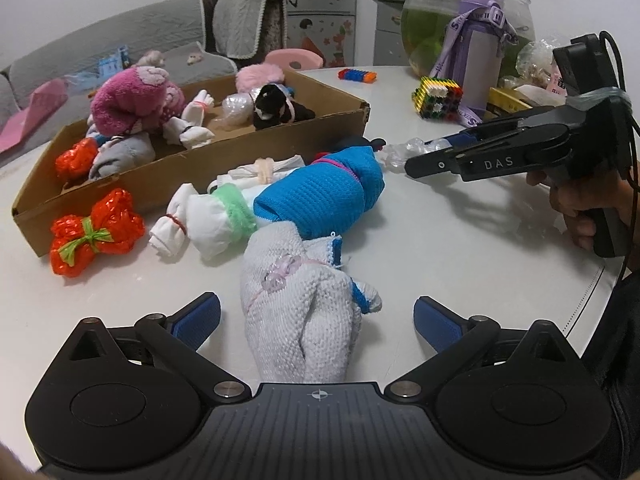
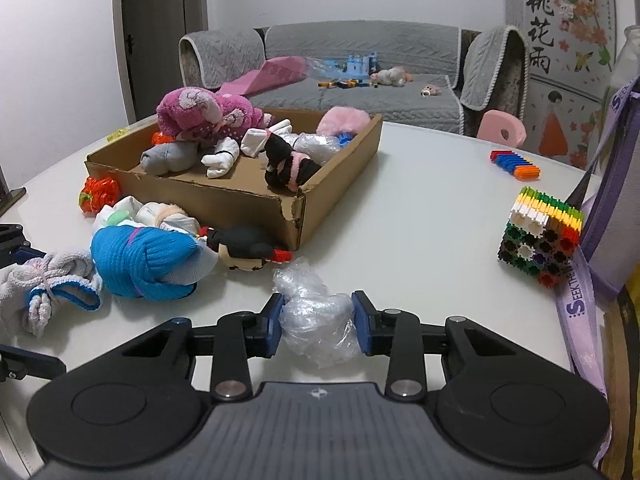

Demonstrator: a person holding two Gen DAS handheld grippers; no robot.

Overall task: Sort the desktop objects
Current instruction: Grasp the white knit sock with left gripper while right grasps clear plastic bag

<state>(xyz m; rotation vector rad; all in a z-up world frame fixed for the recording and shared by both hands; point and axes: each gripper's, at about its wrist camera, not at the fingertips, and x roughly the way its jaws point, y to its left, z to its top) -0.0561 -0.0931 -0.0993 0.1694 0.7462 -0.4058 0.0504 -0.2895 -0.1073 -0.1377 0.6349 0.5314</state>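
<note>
A white knitted sock bundle [image 1: 296,304] lies on the white table between the fingers of my left gripper [image 1: 316,322], which is open; its blue pads [image 1: 196,316] stand clear of the bundle. My right gripper [image 2: 318,320] is shut on a crumpled clear plastic bundle [image 2: 312,328], with both pads pressing its sides on the tabletop. The left wrist view shows that gripper [image 1: 412,168] side-on, held by a hand. A blue sock bundle [image 1: 320,196], a white bundle with a green cuff [image 1: 216,216] and a red plastic bundle [image 1: 96,232] lie before the cardboard box [image 1: 192,160].
The box [image 2: 224,196] holds a pink plush, socks and a black toy. A black-haired doll [image 2: 244,248] lies by its corner. To the right stand a colourful block cube [image 2: 540,236], a block strip [image 2: 516,164], a purple bottle [image 1: 480,60] and a fish bowl [image 1: 440,12].
</note>
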